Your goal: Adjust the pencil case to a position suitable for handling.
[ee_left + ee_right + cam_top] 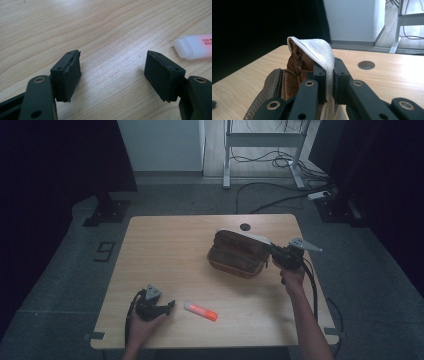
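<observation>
Right tool (pixel 329 82): clamped on the white flap (pixel 318 51) of the brown pouch (pixel 237 254), jaws pressed together on the fabric and holding it lifted, over the desk's far right part.
Left tool (pixel 112 75): jaws well apart, nothing between them, hovering low over bare wood near the desk's near-left corner; a hand (pixel 142 322) held it from below.
Pouch: sat right of the desk's middle, toward the far edge, mouth open, near the round cable hole (pixel 244 226).
Marker (pixel 201 311): a white-and-orange pen lay flat near the near edge, just beside the left tool and apart from it, well apart from the pouch.
Desk (pixel 165 250): light wood, otherwise bare.
Risk, flap: I judged the grip narrow, on a thin strip of cloth; a sideways pull could have slid it out and let the flap fall shut.
Risk, pouch: it looked light and unpinned, so more lift could have dragged or tipped the whole pouch.
Risk, marker: round body, likely to roll if one jaw nudged it first.
Hard to see: the pouch's inside was dark; the marker's far end was cut off in the left gripper view, its print too small to read.
</observation>
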Available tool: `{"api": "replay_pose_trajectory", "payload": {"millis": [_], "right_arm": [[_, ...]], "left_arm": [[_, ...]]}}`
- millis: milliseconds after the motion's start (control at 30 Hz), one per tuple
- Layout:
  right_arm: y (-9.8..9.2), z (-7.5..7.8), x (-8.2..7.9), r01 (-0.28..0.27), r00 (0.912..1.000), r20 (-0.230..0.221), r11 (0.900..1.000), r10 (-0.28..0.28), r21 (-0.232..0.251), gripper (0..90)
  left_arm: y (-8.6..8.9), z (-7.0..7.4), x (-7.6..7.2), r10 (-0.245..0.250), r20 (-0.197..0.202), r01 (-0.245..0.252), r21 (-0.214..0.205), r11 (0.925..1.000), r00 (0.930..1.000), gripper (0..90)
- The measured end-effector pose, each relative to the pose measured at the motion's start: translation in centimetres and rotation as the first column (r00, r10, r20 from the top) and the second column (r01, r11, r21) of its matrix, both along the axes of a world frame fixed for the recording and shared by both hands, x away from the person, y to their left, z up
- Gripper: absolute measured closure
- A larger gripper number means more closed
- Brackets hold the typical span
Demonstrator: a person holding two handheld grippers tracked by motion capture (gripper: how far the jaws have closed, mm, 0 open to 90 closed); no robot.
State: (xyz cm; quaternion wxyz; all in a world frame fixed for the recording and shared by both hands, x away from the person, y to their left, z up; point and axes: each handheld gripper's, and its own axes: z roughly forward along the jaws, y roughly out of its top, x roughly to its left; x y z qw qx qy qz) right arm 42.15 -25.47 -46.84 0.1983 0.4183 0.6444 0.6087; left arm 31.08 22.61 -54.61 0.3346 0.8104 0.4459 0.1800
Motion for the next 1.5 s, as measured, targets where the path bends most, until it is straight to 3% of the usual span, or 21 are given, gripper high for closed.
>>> {"api": "replay_pose_trajectory", "payload": {"millis": [267,1033,1233,1367,1433,1500], "right_arm": [[0.5,0.2,-1.4,-0.026,0.9994,0.025,0.999,0.025,0.038,81.6],[1.5,-1.2,-4.0,-0.067,0.9977,0.018,0.9926,0.066,0.101,81.8],[2.0,-1.1,-4.3,-0.083,0.9964,0.023,0.9926,0.082,0.088,81.8],[2.5,-1.4,-4.4,-0.089,0.996,0.006,0.9944,0.089,0.058,81.7],[2.9,-1.7,-4.5,-0.081,0.9967,0.005,0.9967,0.081,0.013,81.6],[3.0,-1.8,-4.6,-0.082,0.9965,0.015,0.9965,0.082,0.015,81.6]], "left_arm": [[0.0,0.0,0.0,0.0,0.0,0.0,0.0,1.0,1.0,28.9],[0.0,0.0,0.0,0.0,0.0,0.0,0.0,1.0,1.0,28.9],[0.0,0.0,0.0,0.0,0.0,0.0,0.0,1.0,1.0,28.9],[0.0,0.0,0.0,0.0,0.0,0.0,0.0,1.0,1.0,28.9],[0.0,0.0,0.0,0.0,0.001,0.0,0.0,1.0,1.0,28.9],[0.0,0.0,0.0,0.0,0.001,0.0,0.0,1.0,1.0,28.9]]}}
